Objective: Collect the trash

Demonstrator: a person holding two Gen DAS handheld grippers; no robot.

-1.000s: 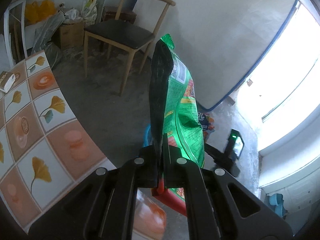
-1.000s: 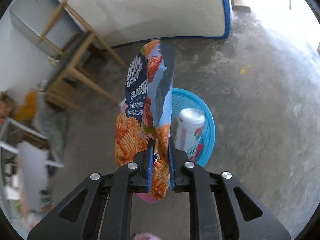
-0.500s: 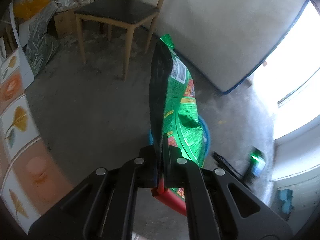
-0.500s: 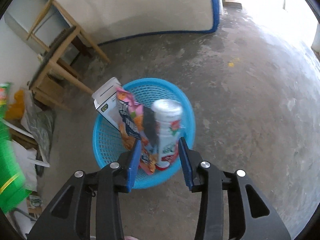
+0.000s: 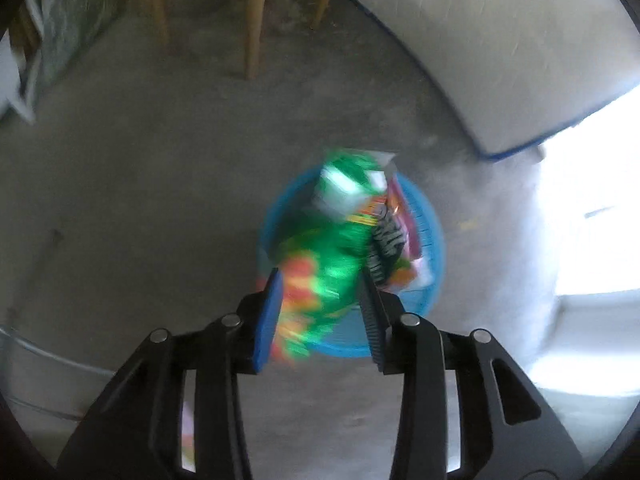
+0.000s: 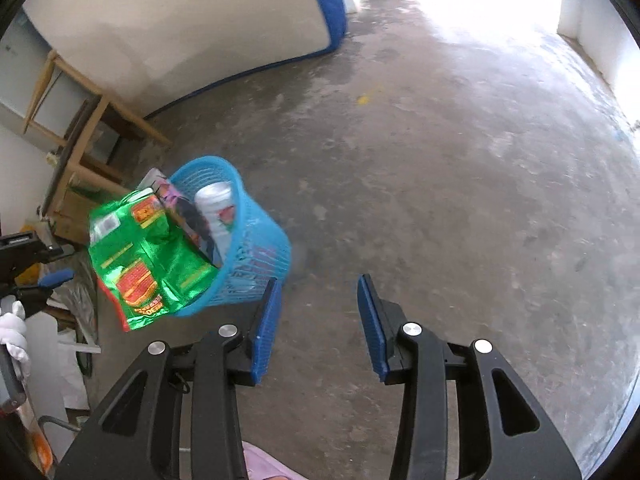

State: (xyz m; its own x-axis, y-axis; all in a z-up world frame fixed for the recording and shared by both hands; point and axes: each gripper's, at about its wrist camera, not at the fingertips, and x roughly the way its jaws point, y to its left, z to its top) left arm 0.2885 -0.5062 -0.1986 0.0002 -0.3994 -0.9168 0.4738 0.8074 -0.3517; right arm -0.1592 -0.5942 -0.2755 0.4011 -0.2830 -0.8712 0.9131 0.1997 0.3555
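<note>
Jaws of left gripper (image 5: 320, 300) and right gripper (image 6: 318, 312) gape, empty; green snack bag (image 6: 148, 264) overhangs blue basket (image 6: 260, 264) rim, so nudge it inside.

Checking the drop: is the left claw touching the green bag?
Apart. The right wrist view shows the green bag at the blue basket, with open space between it and the left claw.

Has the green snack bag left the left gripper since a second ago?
Yes. The left gripper is open now, and the green snack bag has dropped toward the blue basket, lying over its rim.
</note>
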